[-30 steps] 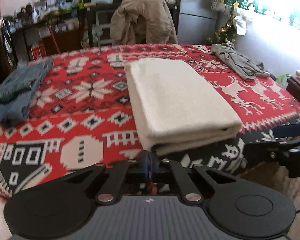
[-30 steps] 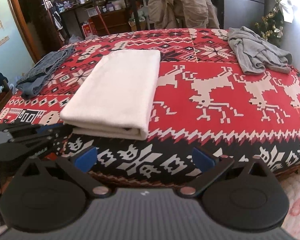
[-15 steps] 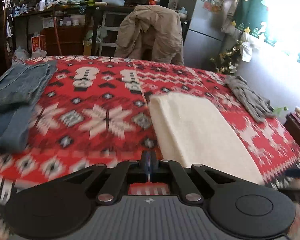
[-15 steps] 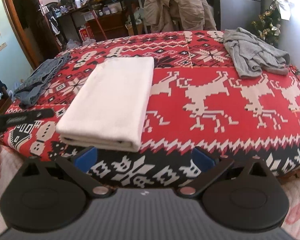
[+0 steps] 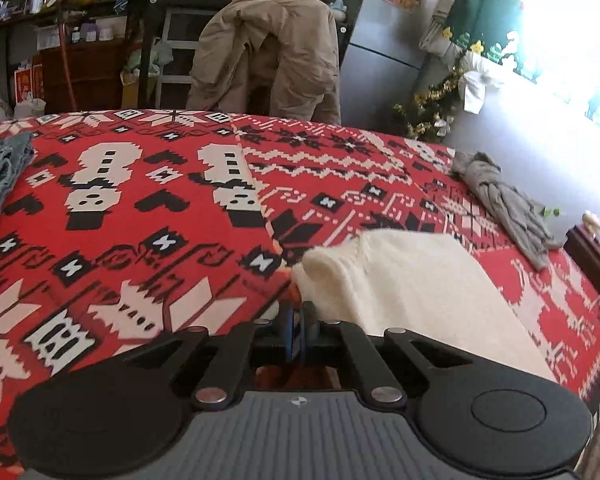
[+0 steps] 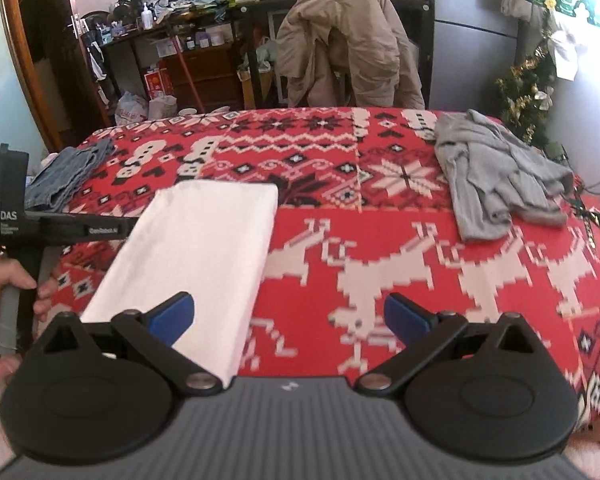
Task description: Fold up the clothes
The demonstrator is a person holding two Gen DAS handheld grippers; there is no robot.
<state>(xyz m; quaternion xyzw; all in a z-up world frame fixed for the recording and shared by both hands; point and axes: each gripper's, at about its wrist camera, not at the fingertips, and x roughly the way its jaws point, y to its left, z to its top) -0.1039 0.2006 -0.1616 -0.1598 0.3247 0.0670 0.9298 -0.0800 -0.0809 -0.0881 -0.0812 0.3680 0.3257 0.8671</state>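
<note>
1. A bed covered by a red, white and black patterned blanket point(image 6: 380, 208) carries three pieces of clothing.
2. A folded cream-white cloth point(image 6: 204, 248) lies flat near the bed's front edge, left of the middle, its long sides running toward the far edge.
3. A crumpled grey garment point(image 6: 496, 176) lies near the far right corner, well apart from the white cloth.
4. A folded blue denim piece point(image 6: 66, 172) lies at the left edge.
5. The left claw point(image 5: 296, 328) is clenched, its blue pads pressed together just beside the white cloth's far left corner; whether it pinches any fabric cannot be told.
6. The right claw point(image 6: 288, 316) is released, its blue pads spread wide above the front edge, the left pad over the white cloth.
7. A hand point(image 6: 4, 280) at the left holds the other tool's handle.
8. A tan jacket point(image 6: 348, 48) hangs over a chair beyond the bed.
</note>
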